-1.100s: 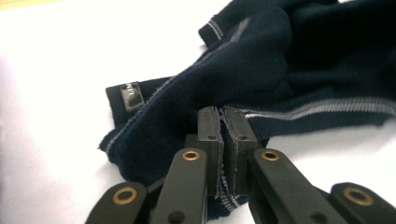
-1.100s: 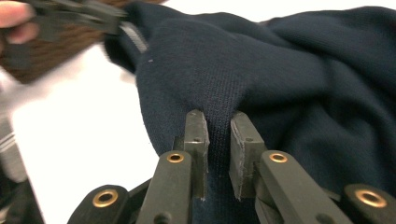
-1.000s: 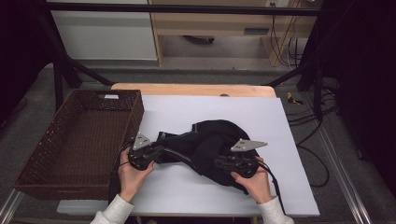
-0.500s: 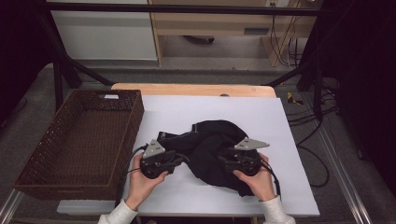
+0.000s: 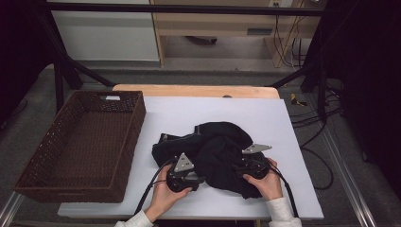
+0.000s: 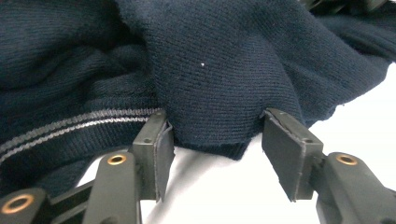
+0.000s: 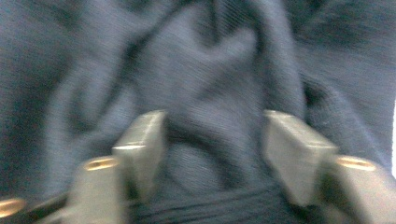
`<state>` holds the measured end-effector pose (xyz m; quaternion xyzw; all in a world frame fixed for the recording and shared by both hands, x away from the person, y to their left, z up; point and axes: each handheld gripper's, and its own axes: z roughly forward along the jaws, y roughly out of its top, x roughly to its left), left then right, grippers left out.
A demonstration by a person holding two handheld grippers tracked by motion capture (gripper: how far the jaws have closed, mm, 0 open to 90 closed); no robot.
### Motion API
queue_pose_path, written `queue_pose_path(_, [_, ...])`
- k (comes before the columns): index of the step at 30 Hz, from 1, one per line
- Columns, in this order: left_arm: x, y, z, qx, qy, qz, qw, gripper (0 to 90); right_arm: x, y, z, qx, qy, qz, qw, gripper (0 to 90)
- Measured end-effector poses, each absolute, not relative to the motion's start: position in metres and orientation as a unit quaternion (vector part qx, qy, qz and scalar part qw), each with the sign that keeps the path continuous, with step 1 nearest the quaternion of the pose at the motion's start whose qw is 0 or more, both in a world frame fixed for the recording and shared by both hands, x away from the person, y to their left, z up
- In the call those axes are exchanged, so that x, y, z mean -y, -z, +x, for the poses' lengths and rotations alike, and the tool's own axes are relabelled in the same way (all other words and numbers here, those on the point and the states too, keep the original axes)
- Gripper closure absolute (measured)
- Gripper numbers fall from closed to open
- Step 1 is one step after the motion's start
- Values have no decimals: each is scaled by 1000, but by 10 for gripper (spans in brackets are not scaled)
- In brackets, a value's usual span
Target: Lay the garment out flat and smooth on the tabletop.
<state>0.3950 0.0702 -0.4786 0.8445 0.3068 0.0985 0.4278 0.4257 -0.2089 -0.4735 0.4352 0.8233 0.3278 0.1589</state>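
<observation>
Garment: the dark knitted sweater point(image 5: 215, 153) lies bunched in a heap on the white table top point(image 5: 302, 189), just right of the brown wicker basket point(image 5: 80, 146), which stands on the table's left with nothing in it.
Step in hand: both hands are at the near edge of the heap, lining up for a fresh hold, by the look of it.
How to do it well: I'd go for a single layer of hem, not a fold of several. The left one has a loose flap right in front of it, so slide low along the table and bite the edge. The right one faces thick folds and should pick one ridge.
Left gripper point(image 6: 215, 140): jaws have just been opening and stand about half apart, released, with the sweater's flap hanging between the pads but not pinched.
Right gripper point(image 7: 212, 149): also about half apart, jaws just lately come open, nosed into the folds. The picture is blurred, but nothing looks clamped.
Risk: grab too deep and the whole bundle lifts as a lump.
</observation>
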Motion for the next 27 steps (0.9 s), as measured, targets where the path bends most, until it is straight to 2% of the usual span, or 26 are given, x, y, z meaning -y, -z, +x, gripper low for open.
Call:
queue_pose_path(2, [-69, 480, 395, -304, -99, 846, 426, 450, 209, 469, 424, -826, -332, 432, 143, 706])
queue_pose_path(3, [-68, 481, 395, -303, -98, 847, 426, 453, 209, 467, 424, -830, -324, 429, 149, 828])
queue_pose_path(4, [-68, 481, 395, -302, -98, 848, 424, 456, 211, 465, 423, -833, -317, 427, 154, 858])
queue_pose_path(7, [-69, 481, 394, -300, -100, 849, 424, 459, 222, 454, 422, -815, -337, 446, 156, 871])
queue_pose_path(11, [-69, 481, 394, -299, -100, 849, 424, 459, 246, 437, 419, -780, -355, 469, 213, 873])
queue_pose_path(15, [-67, 482, 394, -296, -102, 852, 420, 459, 266, 439, 420, -759, -340, 492, 257, 871])
queue_pose_path(19, [-65, 486, 395, -294, -99, 857, 412, 460, 268, 450, 426, -766, -316, 496, 259, 855])
queue_pose_path(20, [-64, 486, 395, -295, -101, 856, 411, 462, 266, 449, 425, -767, -319, 496, 255, 823])
queue_pose_path(24, [-63, 486, 398, -293, -108, 857, 409, 531, 256, 438, 419, -770, -361, 466, 244, 607])
queue_pose_path(25, [-63, 486, 398, -293, -108, 857, 409, 564, 256, 438, 419, -770, -361, 466, 244, 607])
queue_pose_path(26, [-63, 486, 399, -290, -113, 858, 408, 598, 246, 431, 415, -770, -388, 450, 233, 484])
queue_pose_path(27, [-64, 486, 400, -290, -115, 859, 407, 618, 242, 430, 414, -773, -391, 445, 228, 457])
